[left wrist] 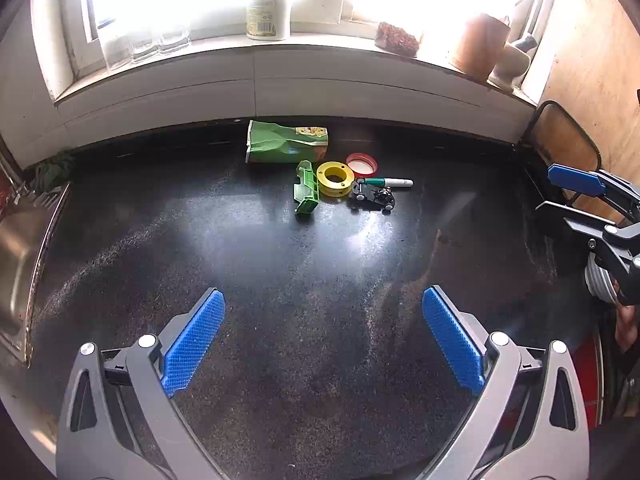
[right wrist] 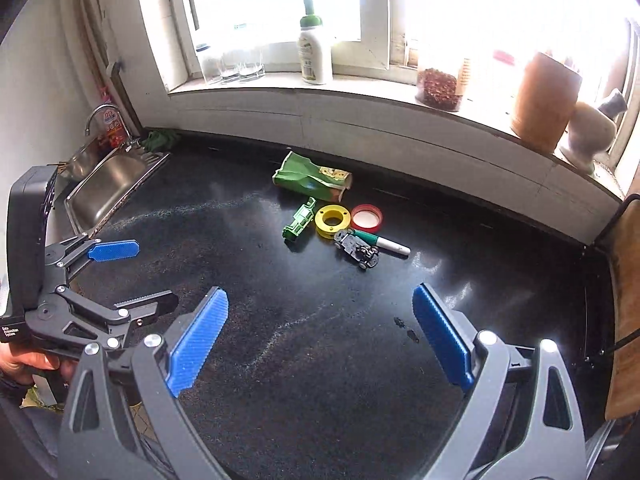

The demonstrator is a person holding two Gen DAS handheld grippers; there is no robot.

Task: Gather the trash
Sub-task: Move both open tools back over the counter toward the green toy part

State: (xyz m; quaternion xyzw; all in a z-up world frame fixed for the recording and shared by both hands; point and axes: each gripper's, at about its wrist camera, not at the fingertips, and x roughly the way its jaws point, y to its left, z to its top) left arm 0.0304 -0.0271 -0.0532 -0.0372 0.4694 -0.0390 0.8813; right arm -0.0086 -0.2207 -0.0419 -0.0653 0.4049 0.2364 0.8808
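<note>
Left wrist view shows the left claw (left wrist: 323, 344) spread wide with nothing between its blue pads, above the dark speckled surface (left wrist: 240, 240). Far ahead, near the back wall, lies the trash: a crumpled green paper bag (left wrist: 286, 142), green plastic piece (left wrist: 307, 192), yellow plastic ring (left wrist: 335, 178), red lid (left wrist: 362, 163), green-capped marker (left wrist: 390, 182) and small black toy car chassis (left wrist: 374, 199). Right wrist view shows the right claw (right wrist: 320, 344) also spread and empty.

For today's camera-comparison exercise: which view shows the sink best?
The right wrist view: the sink shows its whole basin, with the tap behind it. The left wrist view catches only a blurred strip of the sink at its left edge.
</note>
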